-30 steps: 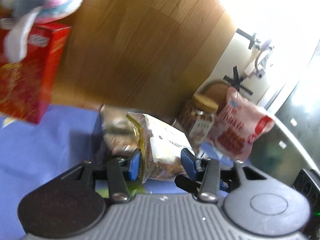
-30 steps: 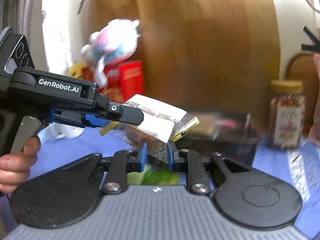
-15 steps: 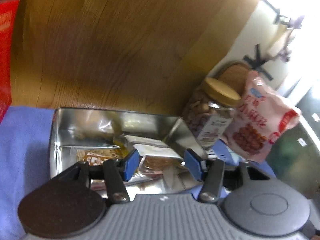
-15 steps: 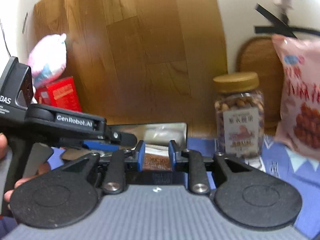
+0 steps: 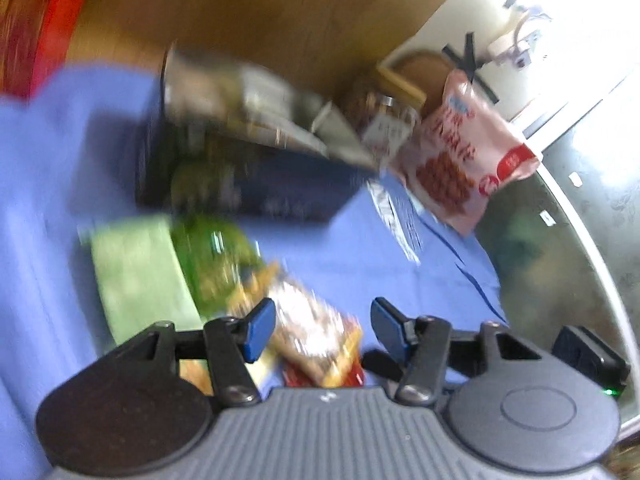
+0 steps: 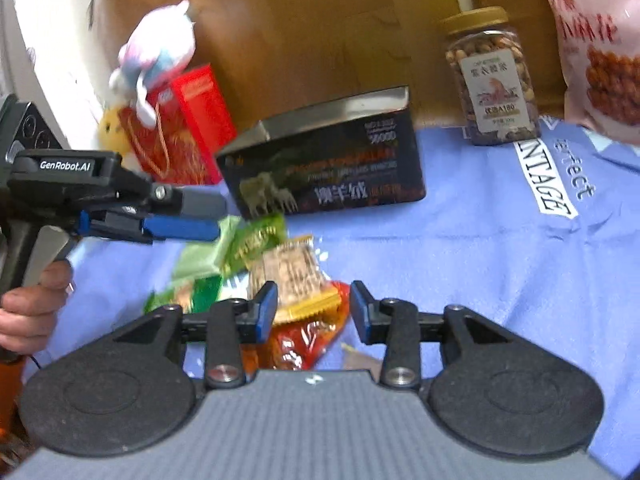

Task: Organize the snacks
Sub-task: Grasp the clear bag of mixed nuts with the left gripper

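A: Left wrist view first. Blurry. Left gripper, fingers apart, just been opening, nothing clamped.
B: Anything between them?
A: A clear snack packet with a yellow-red edge lies on the blue cloth between the fingers, closer to the left one; pads aren't pressing it. A green packet sits ahead and left of the fingers.
B: The tin?
A: Dark tin box well ahead of the fingers, open top, contents smeared. Past it to the right, a nut jar and a pink snack bag. Red box far left.
B: Right wrist view.
A: Right gripper, fingers spread, also just been opening, gripping nothing. The snack pile on the cloth lies between and just ahead of them: a clear packet with a yellow edge, a red packet under it nearer the camera, green packets ahead-left.
B: Other gripper in view?
A: Yes, left gripper comes in from the left, held by a hand, its tips above the green packets. Seen side-on, so I can't tell its gap here.
B: Tin?
A: Tin ahead of the fingers, beyond the pile. Jar and pink bag ahead-right, red box with a plush toy on it ahead-left.
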A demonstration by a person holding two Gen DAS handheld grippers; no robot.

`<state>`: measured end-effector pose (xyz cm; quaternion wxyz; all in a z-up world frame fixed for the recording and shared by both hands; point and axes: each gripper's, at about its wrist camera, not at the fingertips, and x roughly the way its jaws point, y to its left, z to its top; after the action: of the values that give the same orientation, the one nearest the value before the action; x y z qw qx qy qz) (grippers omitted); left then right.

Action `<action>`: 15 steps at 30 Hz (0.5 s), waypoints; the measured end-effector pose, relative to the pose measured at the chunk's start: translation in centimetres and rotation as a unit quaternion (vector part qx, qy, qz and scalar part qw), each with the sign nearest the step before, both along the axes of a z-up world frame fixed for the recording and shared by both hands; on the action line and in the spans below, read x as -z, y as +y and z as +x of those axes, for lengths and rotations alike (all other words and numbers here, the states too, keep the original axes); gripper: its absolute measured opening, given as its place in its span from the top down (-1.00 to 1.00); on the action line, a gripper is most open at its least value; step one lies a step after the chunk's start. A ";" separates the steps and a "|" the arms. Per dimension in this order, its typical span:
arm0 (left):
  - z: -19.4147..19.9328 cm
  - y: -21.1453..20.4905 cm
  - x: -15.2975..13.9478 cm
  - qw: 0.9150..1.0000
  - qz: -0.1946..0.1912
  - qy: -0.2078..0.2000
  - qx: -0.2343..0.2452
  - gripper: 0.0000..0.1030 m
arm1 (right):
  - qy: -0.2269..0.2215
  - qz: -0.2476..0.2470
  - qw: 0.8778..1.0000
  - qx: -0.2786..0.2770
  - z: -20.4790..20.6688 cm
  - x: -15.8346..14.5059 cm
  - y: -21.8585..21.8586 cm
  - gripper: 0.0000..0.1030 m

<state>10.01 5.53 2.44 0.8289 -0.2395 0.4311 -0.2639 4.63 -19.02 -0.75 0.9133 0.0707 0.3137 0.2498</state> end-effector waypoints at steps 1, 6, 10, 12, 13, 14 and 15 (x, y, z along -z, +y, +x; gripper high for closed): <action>-0.1 0.0 0.5 1.000 -0.004 0.011 -0.005 -0.11 | -0.002 -0.007 1.000 -0.008 0.3 -0.1 0.4 -0.06; 0.0 -0.3 2.4 0.998 -0.003 0.040 -0.041 -0.49 | 0.006 -0.046 0.997 -0.060 2.0 0.6 2.4 -0.17; 0.0 -1.1 2.5 0.999 0.000 0.032 -0.039 -0.33 | -0.017 -0.059 0.995 -0.074 0.0 0.6 3.8 0.14; -0.1 -1.5 2.5 0.999 0.015 0.027 -0.039 -0.08 | -0.024 -0.048 0.996 -0.075 -0.8 0.6 4.1 0.14; 0.0 -1.6 2.5 0.999 0.020 0.025 -0.039 -0.04 | -0.024 -0.045 0.996 -0.073 -0.9 0.7 4.2 0.13; 0.0 -1.6 2.6 0.999 0.023 0.023 -0.041 0.00 | -0.028 -0.046 0.996 -0.068 -0.9 0.8 4.3 0.12; 0.0 -1.6 2.6 0.999 0.023 0.023 -0.041 0.03 | -0.031 -0.048 0.996 -0.063 -0.9 0.9 4.4 0.13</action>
<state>10.01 3.95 -0.14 0.8345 -0.2438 0.4454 -0.2142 3.77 -14.57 -1.70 0.9074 -0.0013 0.3005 0.2937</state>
